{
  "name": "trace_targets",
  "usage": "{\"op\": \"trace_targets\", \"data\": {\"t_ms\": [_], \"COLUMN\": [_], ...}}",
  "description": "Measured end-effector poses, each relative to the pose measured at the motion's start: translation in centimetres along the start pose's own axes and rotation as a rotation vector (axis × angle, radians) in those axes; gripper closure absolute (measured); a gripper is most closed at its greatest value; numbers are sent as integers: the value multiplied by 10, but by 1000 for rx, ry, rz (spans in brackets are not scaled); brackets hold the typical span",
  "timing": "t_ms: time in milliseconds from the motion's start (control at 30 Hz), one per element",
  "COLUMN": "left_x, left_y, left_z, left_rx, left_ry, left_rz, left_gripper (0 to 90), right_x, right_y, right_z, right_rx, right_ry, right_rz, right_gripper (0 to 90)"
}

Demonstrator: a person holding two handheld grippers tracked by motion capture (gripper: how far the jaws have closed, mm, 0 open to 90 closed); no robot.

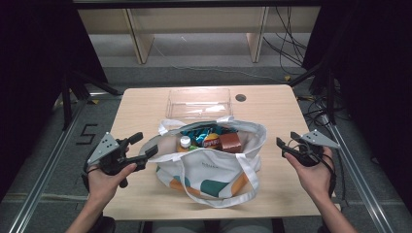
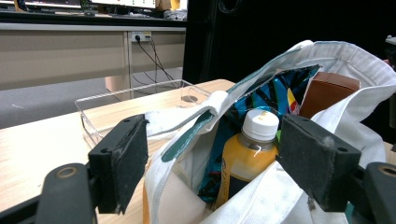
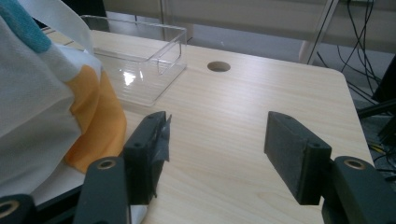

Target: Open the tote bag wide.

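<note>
- In the high view, the left claw (image 1: 144, 144) is held wide open at the left edge of the tote bag (image 1: 209, 167), its jaws pointed at the bag's rim and nothing gripped between them. The right claw (image 1: 286, 142) is held open as well, apart from the bag's right side and above bare worktop (image 1: 277, 109). A clear tray (image 1: 199, 103) is seen beyond the bag, farther from both claws.
- In the left gripper view, the bag's open mouth is framed between the two spread jaws. An orange bottle (image 2: 245, 156) with a white cap is seen standing upright just ahead of the claw, with a blue snack packet (image 2: 280, 91) behind it and a brown box (image 2: 327, 93) to the far right. No jaw is seen touching the bottle.
- In the right gripper view, the jaws are spread with only worktop between them. The bag's white and orange side (image 3: 56, 107) lies just beside the left-hand jaw, and the clear tray is seen ahead of it.
</note>
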State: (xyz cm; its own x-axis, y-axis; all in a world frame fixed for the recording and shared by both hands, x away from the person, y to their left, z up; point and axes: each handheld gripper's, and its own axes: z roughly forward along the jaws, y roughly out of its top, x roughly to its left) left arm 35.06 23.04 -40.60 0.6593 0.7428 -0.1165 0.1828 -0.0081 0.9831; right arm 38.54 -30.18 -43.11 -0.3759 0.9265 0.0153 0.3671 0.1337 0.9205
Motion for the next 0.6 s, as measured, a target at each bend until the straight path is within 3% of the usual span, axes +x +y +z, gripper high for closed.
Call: {"op": "trace_targets", "data": {"t_ms": [167,233,300,333,367,400,467,600], "left_x": [-2,-3,-4,-7,-7,-10,-13,-19], "left_y": [2,4,5,7,7,8,9,10], "left_z": [0,-1,-1,-2,-2,-2,-3,-2], "left_rx": [-10,-30,-27,-37,-37,-42,-51,-57], "left_ry": [2,-1,2,-6,-6,-18,-26,-52], "left_rz": [2,5,4,18,18,23,24,30], "left_gripper": [240,248,252,267,277,284,301,353], "right_x": [-3,-1,-2,1,-1,2,2,6], "right_y": [-1,-3,-2,-2,-2,-1,0,0], "right_z": [2,2,1,1,2,1,2,0], "right_rx": [5,3,10,24,23,21,16,20], "right_ry": [6,-15,-16,-18,-11,-21,-14,-12], "right_rz": [-12,4,-9,14,-15,2,-23,-12], "right_gripper": [394,393,394,401,408,415,431,457]}}
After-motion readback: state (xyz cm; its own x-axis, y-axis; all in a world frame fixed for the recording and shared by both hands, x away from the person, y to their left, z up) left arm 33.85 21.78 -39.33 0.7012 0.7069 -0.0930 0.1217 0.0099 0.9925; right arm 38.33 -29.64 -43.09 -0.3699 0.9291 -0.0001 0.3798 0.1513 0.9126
